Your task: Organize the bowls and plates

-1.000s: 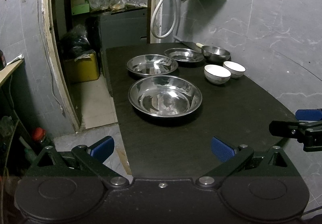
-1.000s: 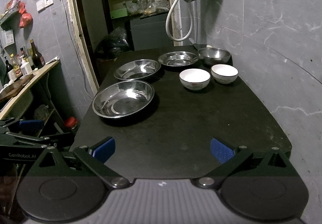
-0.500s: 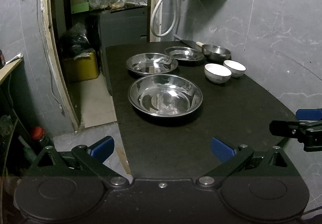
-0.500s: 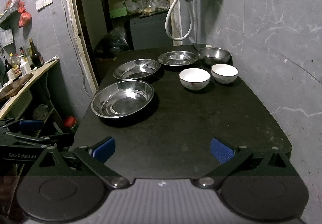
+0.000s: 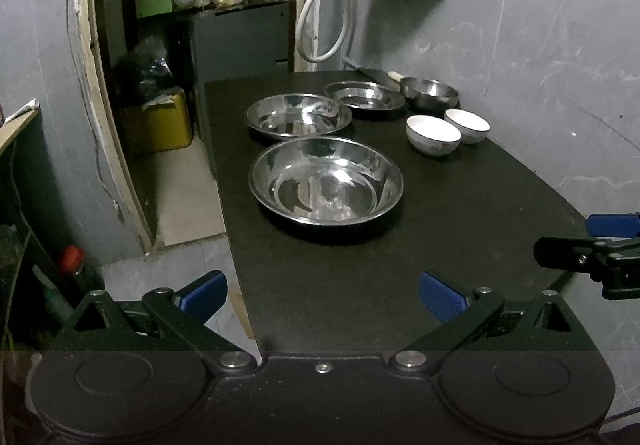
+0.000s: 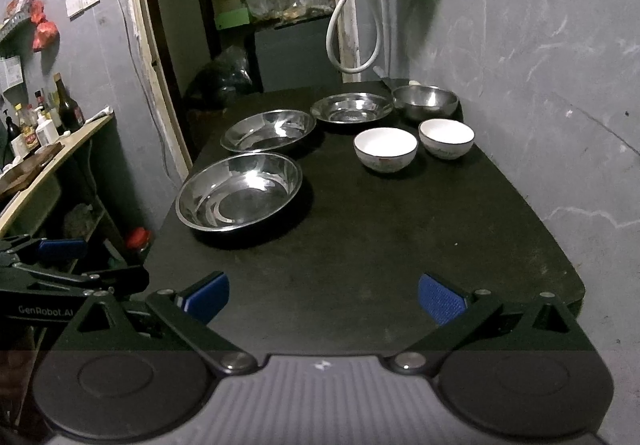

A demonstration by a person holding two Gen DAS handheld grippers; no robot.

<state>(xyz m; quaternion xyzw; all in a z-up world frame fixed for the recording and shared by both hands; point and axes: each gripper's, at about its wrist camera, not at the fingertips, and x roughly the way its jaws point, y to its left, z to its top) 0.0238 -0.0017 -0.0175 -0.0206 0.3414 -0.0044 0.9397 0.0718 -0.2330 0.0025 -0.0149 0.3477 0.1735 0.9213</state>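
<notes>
Two white bowls (image 6: pixel 385 149) beside knife (image 5: pixel 378 75).

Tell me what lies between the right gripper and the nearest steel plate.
Nothing: in the right wrist view, only bare black table separates the open right gripper from the nearest steel plate.

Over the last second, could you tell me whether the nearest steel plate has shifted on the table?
No. In the right wrist view the nearest steel plate keeps its place beside the table edge and before the second plate; only the camera drifted slightly.
</notes>
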